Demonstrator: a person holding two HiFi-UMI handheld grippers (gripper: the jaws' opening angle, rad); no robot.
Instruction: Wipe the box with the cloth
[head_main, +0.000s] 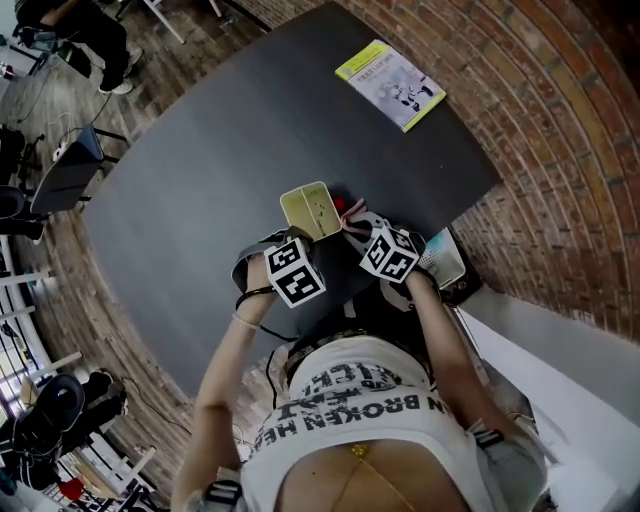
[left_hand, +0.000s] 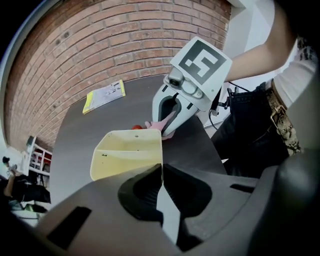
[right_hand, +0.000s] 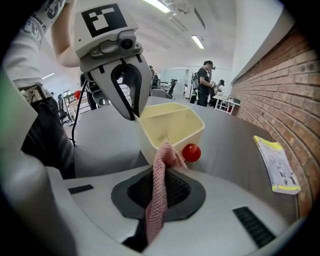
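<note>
— Where is the box now?
— The pale yellow box (head_main: 308, 210) stands upright on the dark table (head_main: 200, 150), close to the edge where the person stands. A small red ball (right_hand: 191, 152) lies just beside it.
— And the left gripper, what does it do?
— The left gripper (left_hand: 161, 175) has its jaws pressed together on the thin wall of the box, at one corner of the rim.
— Does the right one hold something?
— Yes. The right gripper (right_hand: 160, 175) has its jaws closed on the pink cloth (right_hand: 154, 210). The cloth stands up between them. Its free end is at the outer wall of the box, on the side of the ball. Whether it really touches the wall, I cannot tell.
— Is there anything else on the table?
— A booklet with a yellow border (head_main: 390, 84) lies at the far side, well apart from the box.
</note>
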